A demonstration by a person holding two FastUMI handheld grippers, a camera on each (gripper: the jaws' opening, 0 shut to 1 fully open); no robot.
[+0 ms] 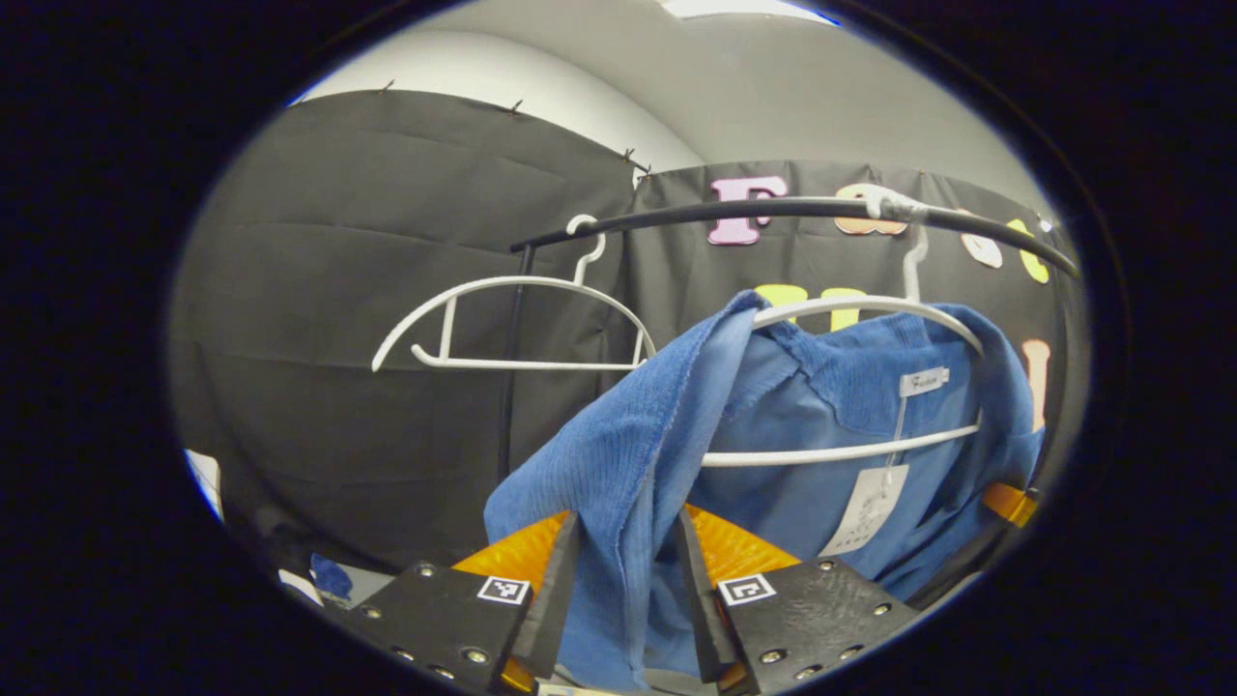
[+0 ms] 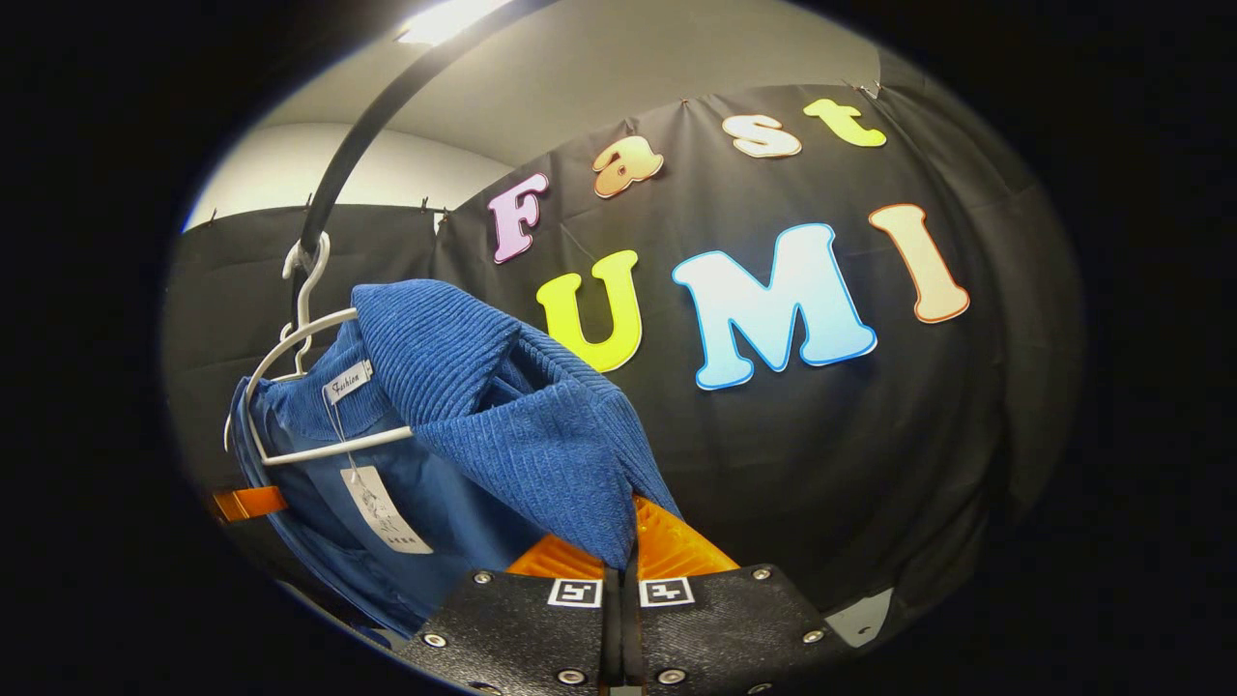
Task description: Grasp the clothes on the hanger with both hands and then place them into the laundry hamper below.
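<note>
Left gripper view: our left gripper (image 1: 626, 565) straddles the blue jacket's (image 1: 618, 454) front edge, jaws apart, beside an empty hanger (image 1: 512, 324). Right gripper view: our right gripper (image 2: 620, 570) pinches the jacket, which hangs from the rail (image 2: 377, 116).

1. Left tongs (image 1: 628, 570): fingers spread apart, blue garment (image 1: 618, 454) hanging betw. them, not pinched.
2. Right tongs (image 2: 623, 570): fingers pressed together on the garment's edge, pointing up and fwd.

Each gripper, left (image 1: 626, 580) and right (image 2: 621, 570), has black textured plates with silver screws and square black-and-white markers.
</note>
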